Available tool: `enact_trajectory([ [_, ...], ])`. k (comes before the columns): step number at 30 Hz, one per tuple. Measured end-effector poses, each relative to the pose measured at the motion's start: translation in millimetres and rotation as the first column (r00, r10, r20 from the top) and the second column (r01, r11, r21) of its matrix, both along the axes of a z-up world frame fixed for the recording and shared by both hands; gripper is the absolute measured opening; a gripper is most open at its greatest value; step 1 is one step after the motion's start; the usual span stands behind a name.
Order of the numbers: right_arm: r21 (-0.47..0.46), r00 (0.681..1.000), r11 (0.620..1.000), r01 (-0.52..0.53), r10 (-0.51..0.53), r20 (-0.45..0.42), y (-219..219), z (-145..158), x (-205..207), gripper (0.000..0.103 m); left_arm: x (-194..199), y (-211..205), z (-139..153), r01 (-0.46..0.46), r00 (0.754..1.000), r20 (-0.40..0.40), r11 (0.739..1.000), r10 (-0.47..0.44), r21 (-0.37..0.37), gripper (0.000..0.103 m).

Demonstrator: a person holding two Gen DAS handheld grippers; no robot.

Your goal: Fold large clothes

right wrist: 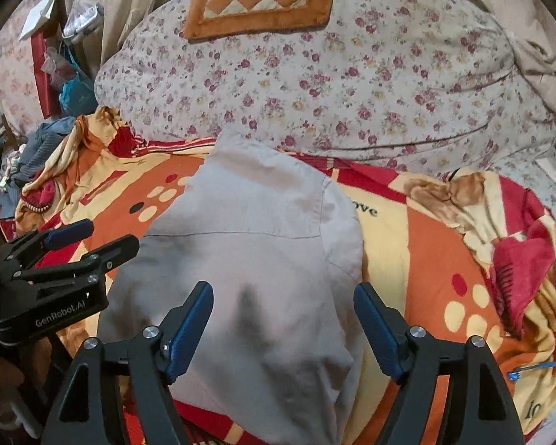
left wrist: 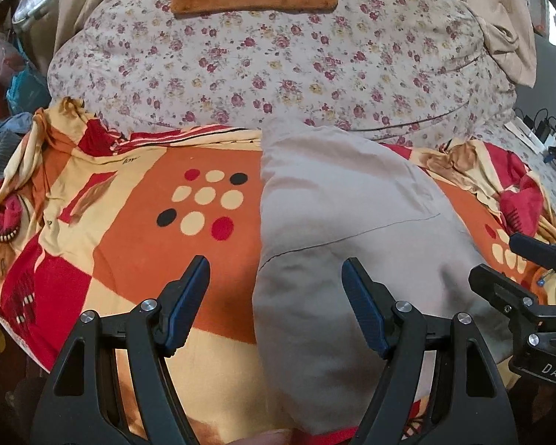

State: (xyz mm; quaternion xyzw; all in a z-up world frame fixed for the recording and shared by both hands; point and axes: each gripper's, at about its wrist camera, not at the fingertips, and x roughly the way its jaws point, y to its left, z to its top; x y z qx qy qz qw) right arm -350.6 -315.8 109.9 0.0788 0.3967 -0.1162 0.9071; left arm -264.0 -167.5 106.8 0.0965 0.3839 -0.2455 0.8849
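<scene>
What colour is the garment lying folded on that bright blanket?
The garment is plain pale greyish-beige, with no pattern. It shows best in the right wrist view.

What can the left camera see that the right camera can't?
Only the left camera shows the chargers and cables at its right edge. Only the right camera shows the word "love" on the blanket and a blue cord. Both show the beige garment, the orange blanket, the flowery quilt, and both grippers with open jaws, holding nothing.
</scene>
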Motion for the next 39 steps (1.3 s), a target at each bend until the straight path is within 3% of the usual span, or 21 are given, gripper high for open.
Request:
enact_trajectory([
  [2,-0.013,1.000,1.000,0.004,-0.004,0.005,1.2,0.9,-0.9,0.083,-0.9,1.0,-1.4,-0.005,1.000,-0.004,1.000,0.005,-0.001,0.074],
  [39,0.026,0.999,0.999,0.043,-0.043,-0.021,-7.3,-7.3,-0.7,0.083,-12.0,-7.9,-4.1,0.018,1.000,0.008,0.999,-0.019,0.031,0.074],
])
